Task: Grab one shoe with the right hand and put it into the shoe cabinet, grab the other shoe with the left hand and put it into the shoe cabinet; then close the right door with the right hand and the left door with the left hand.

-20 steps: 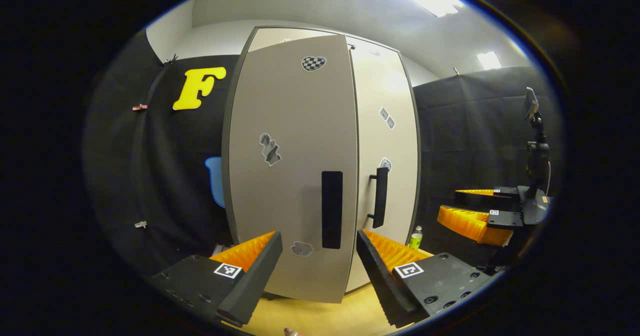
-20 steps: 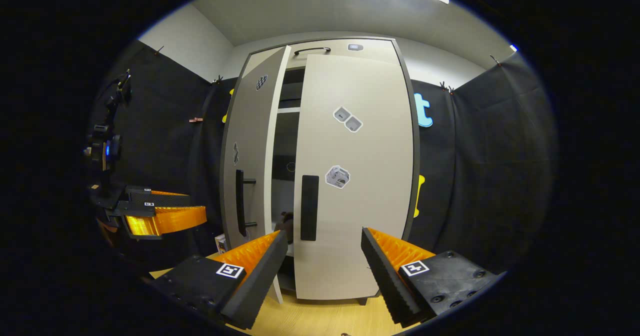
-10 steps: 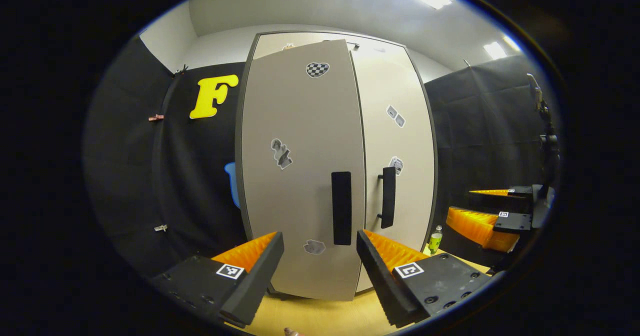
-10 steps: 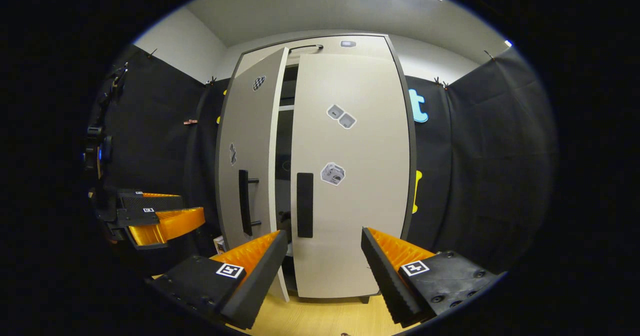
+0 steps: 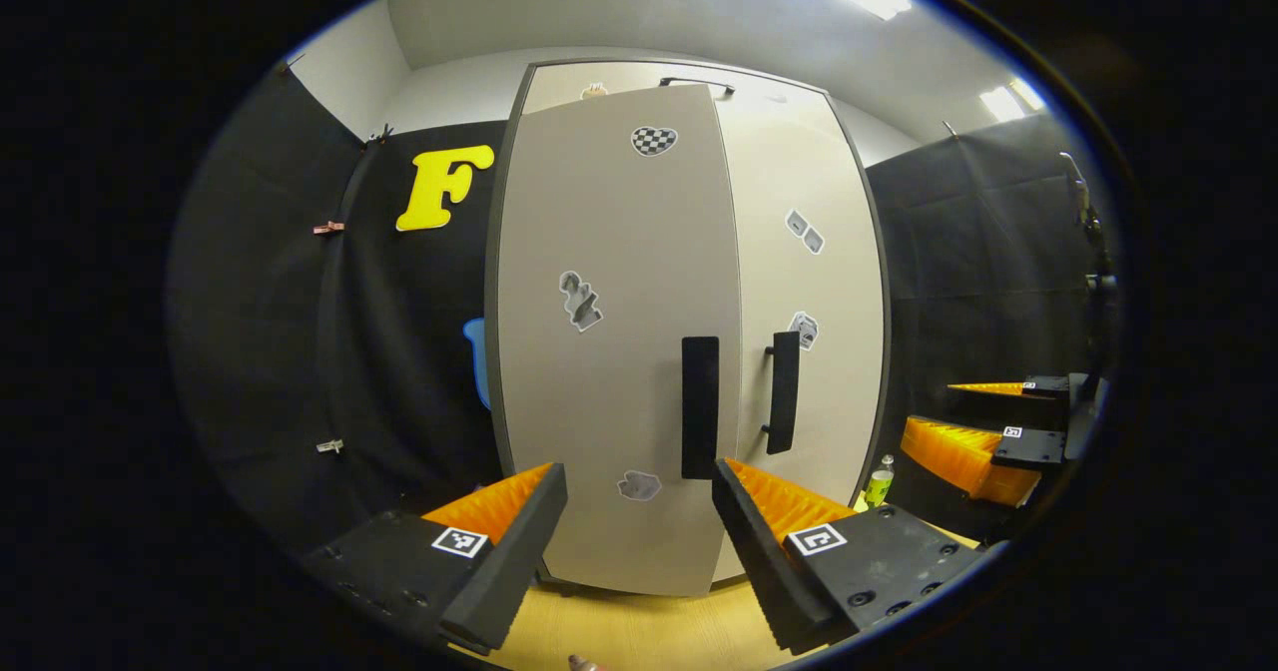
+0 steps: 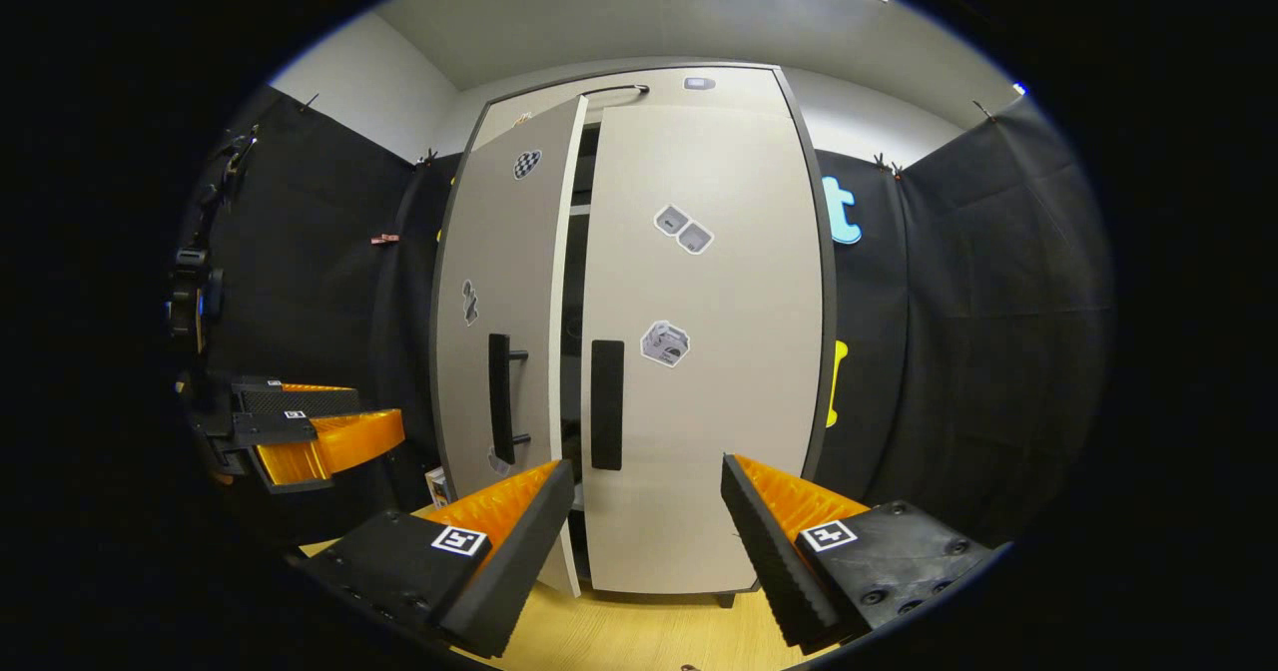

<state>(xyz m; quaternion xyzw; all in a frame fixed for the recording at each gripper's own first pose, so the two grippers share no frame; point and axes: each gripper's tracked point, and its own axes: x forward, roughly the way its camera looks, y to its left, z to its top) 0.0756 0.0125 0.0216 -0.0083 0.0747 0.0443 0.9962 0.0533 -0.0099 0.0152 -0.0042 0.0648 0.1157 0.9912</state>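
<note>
A tall beige shoe cabinet [image 6: 699, 92] stands ahead with two doors. Its right door [image 6: 709, 351] looks shut or nearly so; its black handle [image 6: 606, 404] faces me. The left door [image 5: 614, 351] hangs slightly ajar, and a narrow dark gap [image 6: 572, 332] shows between the doors. The left door's handle [image 5: 700, 406] lies just above my open left gripper [image 5: 639, 541], which holds nothing. My right gripper [image 6: 647, 541] is open and empty in front of the right door. Each gripper also appears off to the side in the other's view: right gripper [image 5: 973, 441], left gripper [image 6: 310, 431]. The shoes are hidden.
Light wooden floor [image 6: 639, 631] runs under the cabinet. A small green bottle [image 5: 879, 481] stands on the floor right of the cabinet. Black cloth walls [image 6: 978, 332] close in on both sides. A camera stand [image 6: 195, 292] rises at the far left.
The left door has swung further toward shut, and the dark gap between the doors has narrowed. Both grippers stayed open and shifted only slightly.
</note>
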